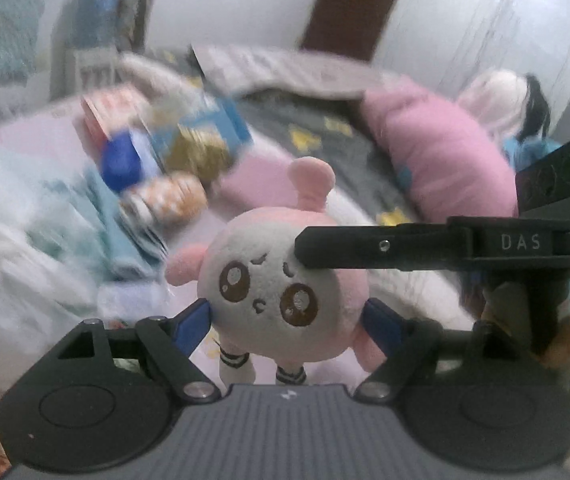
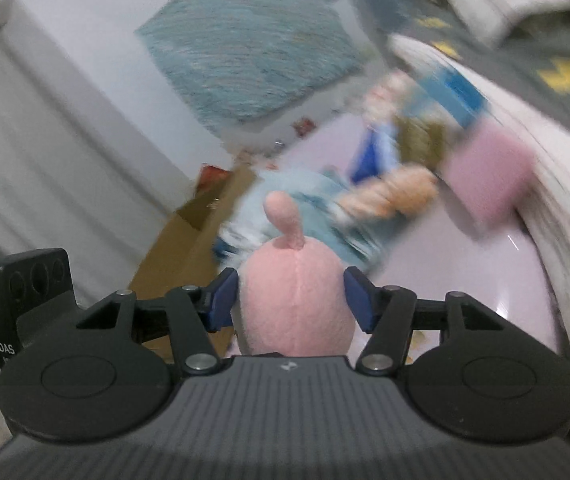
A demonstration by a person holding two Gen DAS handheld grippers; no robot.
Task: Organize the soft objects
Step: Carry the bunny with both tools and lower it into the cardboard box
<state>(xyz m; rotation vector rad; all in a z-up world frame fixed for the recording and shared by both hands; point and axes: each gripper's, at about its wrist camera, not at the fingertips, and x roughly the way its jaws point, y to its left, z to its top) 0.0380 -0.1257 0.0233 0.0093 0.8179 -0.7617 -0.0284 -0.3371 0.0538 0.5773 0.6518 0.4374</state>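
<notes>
Plush toy (image 1: 281, 280), round, pink and white with brown embroidered eyes and a small frowning mouth, sits between the blue pads of both tongs at once. In the left wrist view the left gripper (image 1: 285, 316) has its pads pressed against the toy's two sides, with the face turned toward the camera and the striped legs hanging down just above the gripper body. The right gripper (image 1: 305, 246) reaches in from the right side of that view, one black finger lying across the toy's forehead; its finger mount carries the raised letters "DAS". No other writing can be read: the boxes are too blurred.

In the right wrist view the right gripper (image 2: 291, 300) is narrowed onto the plush toy (image 2: 295, 304), seen from its plain pink back with the seam running down the middle and one pink ear standing up above it. Both blue pads touch the toy's sides. A black block at the left of the toy in this view shows "DAS" in white.

Beyond the toy, in the left wrist view, a blurred heap of colourful boxes (image 1: 173, 140) lies on the pale pink bedsheet (image 1: 17, 140), up and to the left of the toy. A large pink pillow (image 1: 441, 152) lies up and to its right, on a grey blanket (image 1: 313, 128) with yellow patterns.
</notes>
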